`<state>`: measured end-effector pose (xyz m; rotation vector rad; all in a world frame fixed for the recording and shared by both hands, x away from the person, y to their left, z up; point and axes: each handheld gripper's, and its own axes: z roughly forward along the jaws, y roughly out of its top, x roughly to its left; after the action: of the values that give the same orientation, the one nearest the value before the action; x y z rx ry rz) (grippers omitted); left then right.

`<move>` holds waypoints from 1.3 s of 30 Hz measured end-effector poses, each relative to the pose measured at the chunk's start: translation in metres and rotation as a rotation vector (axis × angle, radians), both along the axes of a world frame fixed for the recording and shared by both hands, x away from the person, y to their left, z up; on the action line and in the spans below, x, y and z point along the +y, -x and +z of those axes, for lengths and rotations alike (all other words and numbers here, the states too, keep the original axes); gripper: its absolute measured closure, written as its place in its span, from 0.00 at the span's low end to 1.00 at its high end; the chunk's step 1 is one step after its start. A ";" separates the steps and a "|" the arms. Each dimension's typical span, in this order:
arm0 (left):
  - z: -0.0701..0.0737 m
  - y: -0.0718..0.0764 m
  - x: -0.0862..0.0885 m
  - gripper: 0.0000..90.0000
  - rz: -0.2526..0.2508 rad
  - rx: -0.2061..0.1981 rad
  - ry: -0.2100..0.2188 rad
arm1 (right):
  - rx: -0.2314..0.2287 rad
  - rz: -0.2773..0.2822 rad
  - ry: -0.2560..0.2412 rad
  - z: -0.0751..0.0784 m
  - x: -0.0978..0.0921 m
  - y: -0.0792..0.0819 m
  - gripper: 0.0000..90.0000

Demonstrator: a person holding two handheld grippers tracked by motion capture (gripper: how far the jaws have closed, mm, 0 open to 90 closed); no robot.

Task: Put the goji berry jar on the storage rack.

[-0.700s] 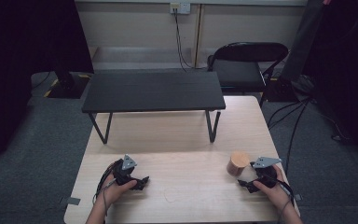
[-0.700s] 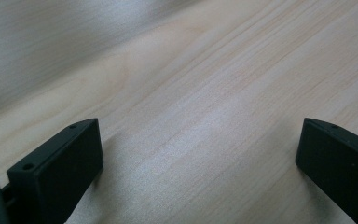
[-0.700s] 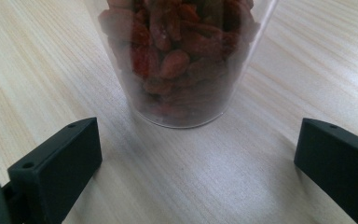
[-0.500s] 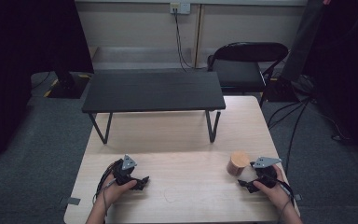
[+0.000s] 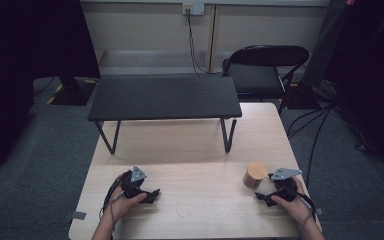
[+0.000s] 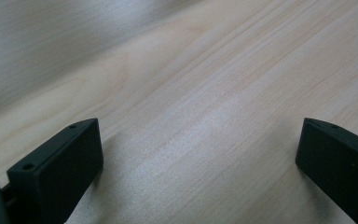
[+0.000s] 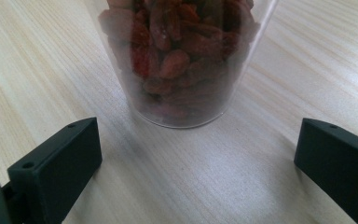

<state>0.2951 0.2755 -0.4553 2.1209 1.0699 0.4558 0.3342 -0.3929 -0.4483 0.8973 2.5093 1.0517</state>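
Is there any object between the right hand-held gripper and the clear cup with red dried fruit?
Nothing visible. The right hand-held gripper is open, with only bare light wooden table before the clear plastic cup of red dried fruit.

Clear cup (image 7: pixel 182 60) of red-brown dried berries (image 7: pixel 177 42), pale wood-grain table (image 7: pixel 37 70).

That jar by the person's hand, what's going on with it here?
A person sits at a wooden table with a gripper in each hand. The right gripper points at a clear jar of dried red fruit, jaws wide open just short of it, not touching. The left gripper rests open on bare tabletop. Nothing is grasped yet.
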 end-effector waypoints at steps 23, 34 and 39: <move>0.000 0.000 0.000 0.00 0.001 -0.001 0.003 | -0.019 0.032 -0.072 -0.001 0.004 -0.008 0.01; -0.001 0.000 0.000 0.00 0.001 -0.001 0.004 | -0.047 0.032 -0.112 -0.003 0.010 -0.013 0.01; -0.001 0.000 0.000 0.00 0.001 -0.001 0.004 | -0.051 0.031 -0.110 -0.004 0.013 -0.014 0.01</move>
<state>0.2955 0.2755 -0.4559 2.1162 1.0702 0.4549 0.3484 -0.3803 -0.4518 0.8525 2.4516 1.2174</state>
